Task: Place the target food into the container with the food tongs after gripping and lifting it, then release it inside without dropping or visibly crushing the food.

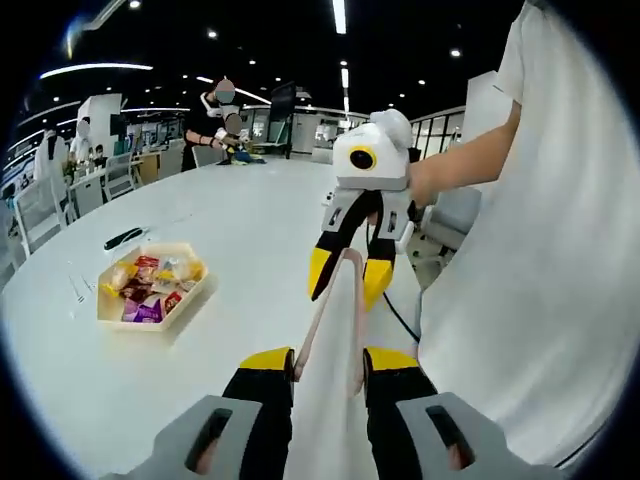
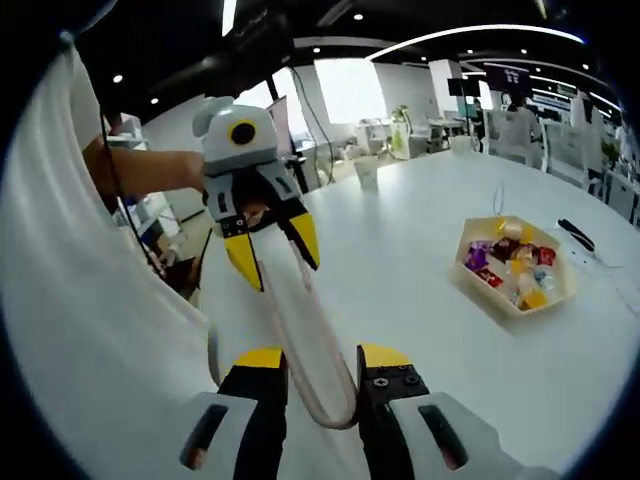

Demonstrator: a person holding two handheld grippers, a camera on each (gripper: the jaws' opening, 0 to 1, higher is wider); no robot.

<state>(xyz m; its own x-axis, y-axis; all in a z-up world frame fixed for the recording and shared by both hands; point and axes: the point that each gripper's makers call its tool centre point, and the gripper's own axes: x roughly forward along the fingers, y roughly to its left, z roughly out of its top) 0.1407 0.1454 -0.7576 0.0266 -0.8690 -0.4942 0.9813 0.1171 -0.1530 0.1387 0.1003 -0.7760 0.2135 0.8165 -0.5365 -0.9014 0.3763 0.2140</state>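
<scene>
Both grippers hold the same pale food tongs point(image 1: 335, 350). The left gripper point(image 1: 328, 362) has its jaws closed on one end of them, and the right gripper point(image 2: 321, 362) clamps the looped end point(image 2: 325, 405) — the tongs stretch between the two. The tray point(image 1: 110, 315) of wrapped snacks point(image 1: 150, 285) sits on the white table point(image 1: 240, 230), left of the left gripper and well apart from it.

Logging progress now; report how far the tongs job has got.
Early stage. Done: food tongs are off the table, held between the left gripper and right gripper. Left: no food gripped yet; the wrapped snacks lie in the tray untouched.
</scene>
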